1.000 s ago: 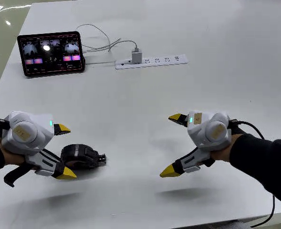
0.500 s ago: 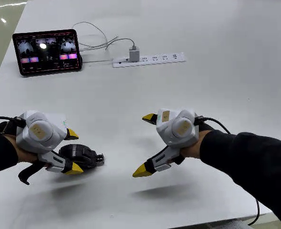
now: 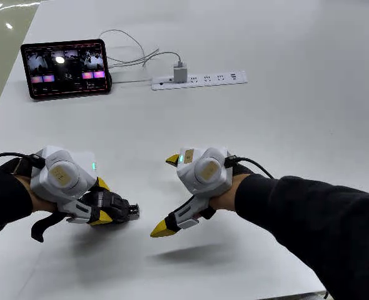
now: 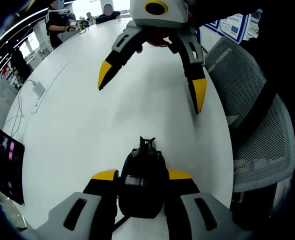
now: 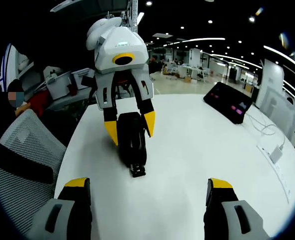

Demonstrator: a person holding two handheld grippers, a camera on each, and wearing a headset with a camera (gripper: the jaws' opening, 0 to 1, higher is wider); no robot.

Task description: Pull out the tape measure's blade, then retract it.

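Tablet point(image 3: 66, 69), power strip point(image 3: 199, 79) beyond tape measure point(image 3: 114, 205)

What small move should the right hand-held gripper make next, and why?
Probably ease the right hand-held gripper toward the blade's hook until its open jaws flank it. The left hand-held gripper clamps the tape measure, and the hook faces the right one across a gap.
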